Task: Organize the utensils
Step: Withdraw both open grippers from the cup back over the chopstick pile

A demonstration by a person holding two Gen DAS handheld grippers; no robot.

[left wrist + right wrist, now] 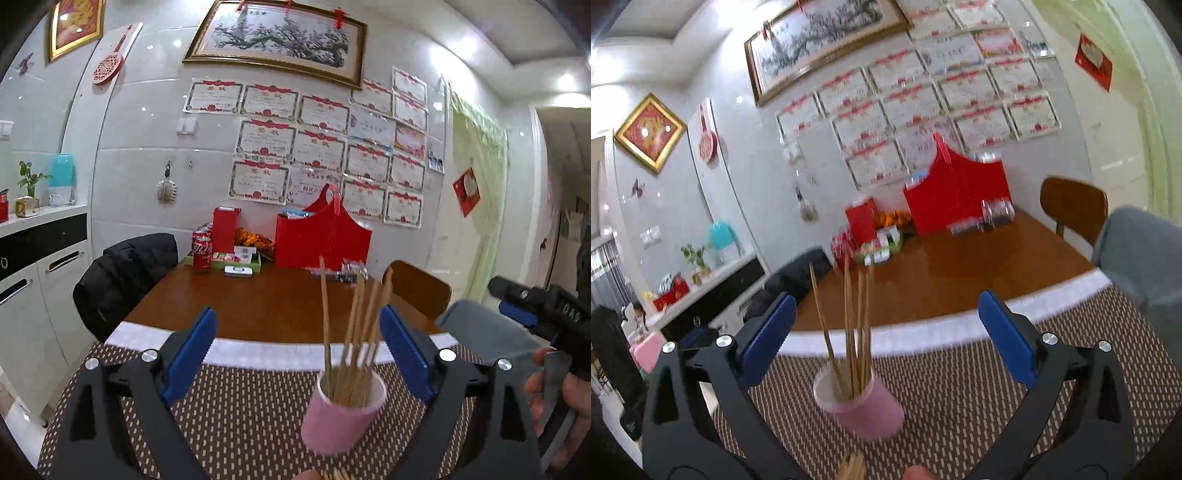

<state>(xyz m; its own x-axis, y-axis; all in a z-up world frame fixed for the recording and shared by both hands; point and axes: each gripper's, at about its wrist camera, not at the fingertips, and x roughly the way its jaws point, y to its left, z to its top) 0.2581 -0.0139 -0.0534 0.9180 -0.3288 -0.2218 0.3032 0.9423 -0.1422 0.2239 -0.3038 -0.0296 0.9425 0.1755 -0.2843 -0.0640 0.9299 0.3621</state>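
Left wrist view: left gripper fingers spread wide, holding nothing; a pink cylindrical cup of thin wooden chopsticks stands between them on the woven dotted placemat. Right wrist view: right gripper likewise wide and unloaded, the cup between its ribbed blue pads.

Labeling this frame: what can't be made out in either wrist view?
- Loose chopsticks: cut off by the bottom edge in both views, count unknown.
- Chopsticks in the pink cup: lower ends hidden by the cup wall; tops smeared in the left view.
- Right gripper: in the left view its jaws are cut off by the right edge.
- Certificates: text too small.
- Far table items: motion-blurred, right view.
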